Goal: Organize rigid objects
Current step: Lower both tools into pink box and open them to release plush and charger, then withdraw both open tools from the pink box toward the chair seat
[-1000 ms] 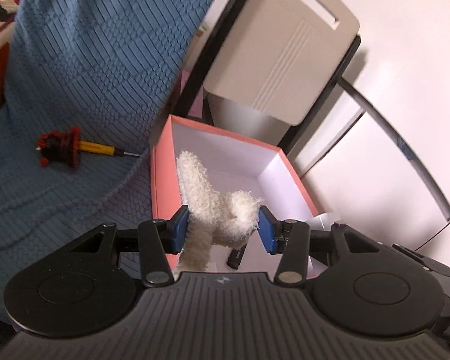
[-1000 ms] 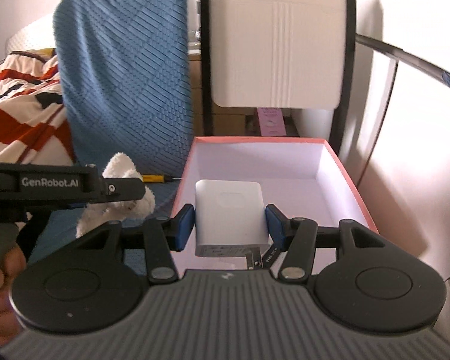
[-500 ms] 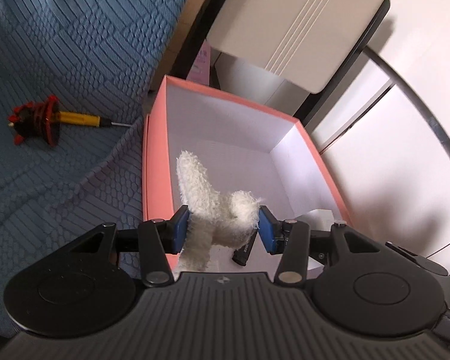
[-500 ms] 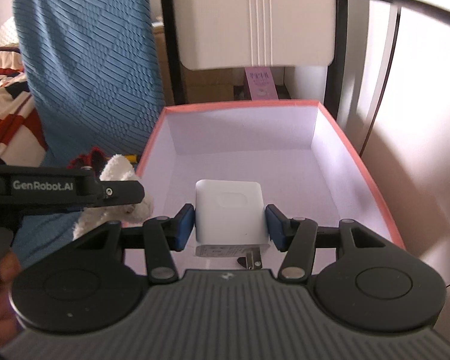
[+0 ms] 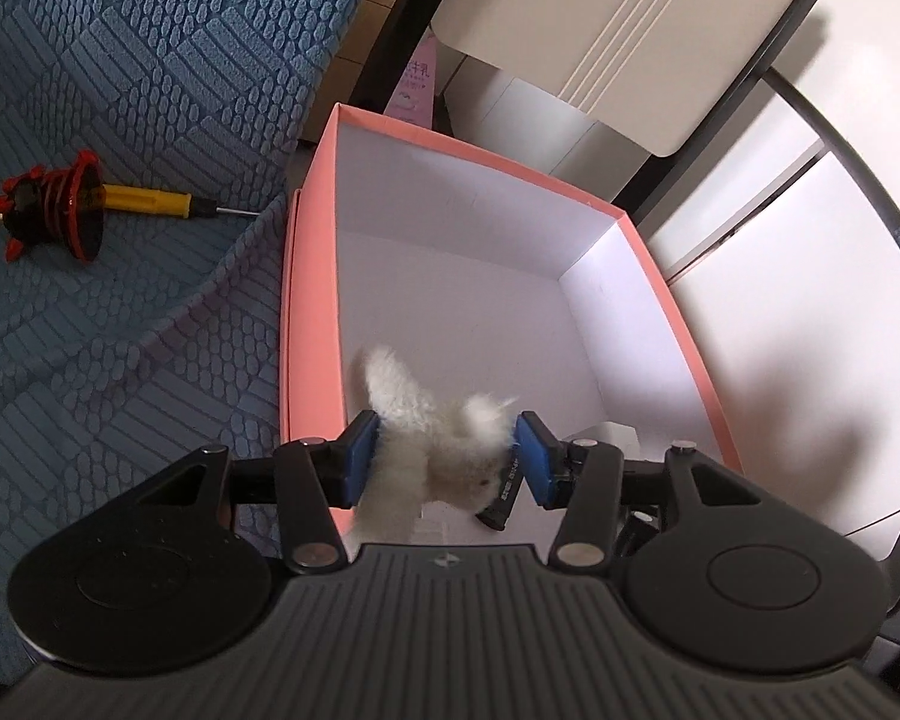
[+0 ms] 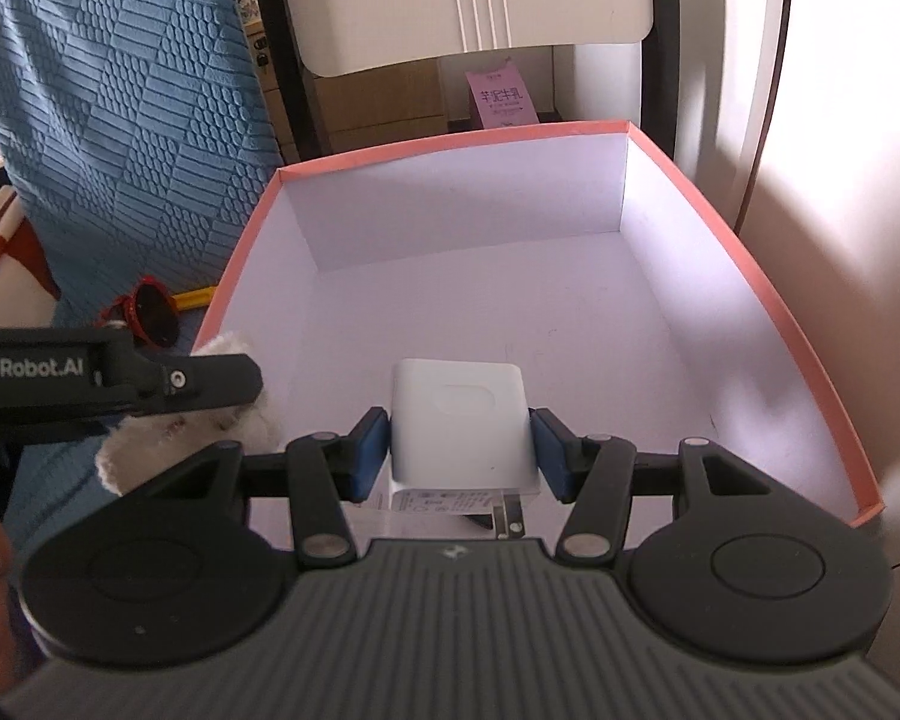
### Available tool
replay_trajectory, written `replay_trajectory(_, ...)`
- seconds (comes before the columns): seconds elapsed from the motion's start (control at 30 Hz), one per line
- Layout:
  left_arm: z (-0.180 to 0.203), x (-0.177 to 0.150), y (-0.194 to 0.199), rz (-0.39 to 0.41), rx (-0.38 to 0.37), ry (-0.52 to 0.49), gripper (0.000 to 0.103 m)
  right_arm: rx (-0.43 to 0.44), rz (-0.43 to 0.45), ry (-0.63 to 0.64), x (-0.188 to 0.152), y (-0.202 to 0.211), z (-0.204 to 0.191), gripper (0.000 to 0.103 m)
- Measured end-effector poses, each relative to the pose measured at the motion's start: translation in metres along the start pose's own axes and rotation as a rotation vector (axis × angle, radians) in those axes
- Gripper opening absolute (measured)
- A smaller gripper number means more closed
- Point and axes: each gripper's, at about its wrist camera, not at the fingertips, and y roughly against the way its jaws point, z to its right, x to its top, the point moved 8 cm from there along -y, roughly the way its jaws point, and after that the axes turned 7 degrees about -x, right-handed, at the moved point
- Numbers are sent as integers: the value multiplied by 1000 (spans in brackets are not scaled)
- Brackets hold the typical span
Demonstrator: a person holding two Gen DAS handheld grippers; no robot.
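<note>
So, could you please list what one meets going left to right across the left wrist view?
Red spring toy → yellow screwdriver → pink box → plush in the left tool.

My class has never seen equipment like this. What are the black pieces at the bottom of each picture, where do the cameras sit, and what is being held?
A person holds two hand-held pinchers, each carrying a wide-angle camera looking along its two blue-padded fingers. One picture comes from each. The left gripper clamps a fluffy white toy; the right gripper clamps a white plug-in charger. Both hang over an open pink box with a white inside. Left of the box, on a blue textured cover, lie a yellow-handled screwdriver and a red-and-black object.
</note>
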Motion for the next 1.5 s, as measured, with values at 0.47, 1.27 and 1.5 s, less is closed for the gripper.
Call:
replay_trajectory(0.47,17,1,45,68,4,-60,65,-7,45,26,3,33,-7,54)
replay_trajectory(1.27,6,-27,214,319,62,-127,65,151,237,131,-9,148,-84,54)
replay_trajectory(1.5,-15,-43,235,320,65,-96,65,161,215,149,-29,161,-103,54)
